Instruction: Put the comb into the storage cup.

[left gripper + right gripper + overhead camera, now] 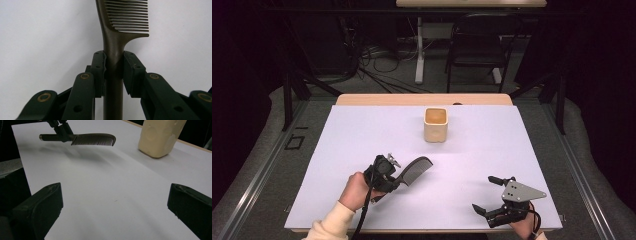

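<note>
We find the left gripper (394,181) clamped on the handle of the dark comb (414,168), holding it clear above the white table (472,150), near the cream cup (435,124). The right gripper (487,195) rests at the near right, jaws wide apart and empty.

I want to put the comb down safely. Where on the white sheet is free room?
The white sheet is bare left of the cream cup, and between that cup and the right claw. The comb sits in the shut left claw; the near edge around both hands is the tightest part.
</note>
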Motion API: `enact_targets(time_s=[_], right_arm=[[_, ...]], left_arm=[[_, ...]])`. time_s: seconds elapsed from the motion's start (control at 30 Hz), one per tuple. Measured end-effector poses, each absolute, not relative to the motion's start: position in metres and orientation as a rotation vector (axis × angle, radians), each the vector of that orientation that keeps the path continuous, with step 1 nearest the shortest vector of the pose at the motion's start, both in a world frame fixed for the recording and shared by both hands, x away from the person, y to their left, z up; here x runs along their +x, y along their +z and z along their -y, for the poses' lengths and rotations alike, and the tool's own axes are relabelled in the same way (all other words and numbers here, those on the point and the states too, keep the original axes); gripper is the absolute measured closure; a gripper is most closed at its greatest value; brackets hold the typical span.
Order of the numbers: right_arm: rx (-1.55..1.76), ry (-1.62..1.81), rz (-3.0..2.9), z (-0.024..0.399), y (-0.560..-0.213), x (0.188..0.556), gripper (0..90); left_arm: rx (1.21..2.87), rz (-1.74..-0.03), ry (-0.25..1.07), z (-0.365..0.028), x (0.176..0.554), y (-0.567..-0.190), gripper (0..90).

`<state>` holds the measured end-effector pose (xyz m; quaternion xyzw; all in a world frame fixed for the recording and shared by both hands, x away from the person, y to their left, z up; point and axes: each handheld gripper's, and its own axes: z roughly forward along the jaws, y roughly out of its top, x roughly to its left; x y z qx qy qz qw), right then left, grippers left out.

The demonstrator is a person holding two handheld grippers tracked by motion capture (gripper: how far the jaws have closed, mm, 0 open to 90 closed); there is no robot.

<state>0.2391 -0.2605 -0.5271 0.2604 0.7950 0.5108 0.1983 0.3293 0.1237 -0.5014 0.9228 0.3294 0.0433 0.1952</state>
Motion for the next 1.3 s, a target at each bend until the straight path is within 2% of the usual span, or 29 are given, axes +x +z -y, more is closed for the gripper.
enact_targets(time_s=[1.3], right_arm=[[0.737,1.427,-2.218,0.261,-0.527,0.240,0.0]], left_arm=[[2.371,-0.952,0.206,-0.152,0.348,-0.495,72.5]])
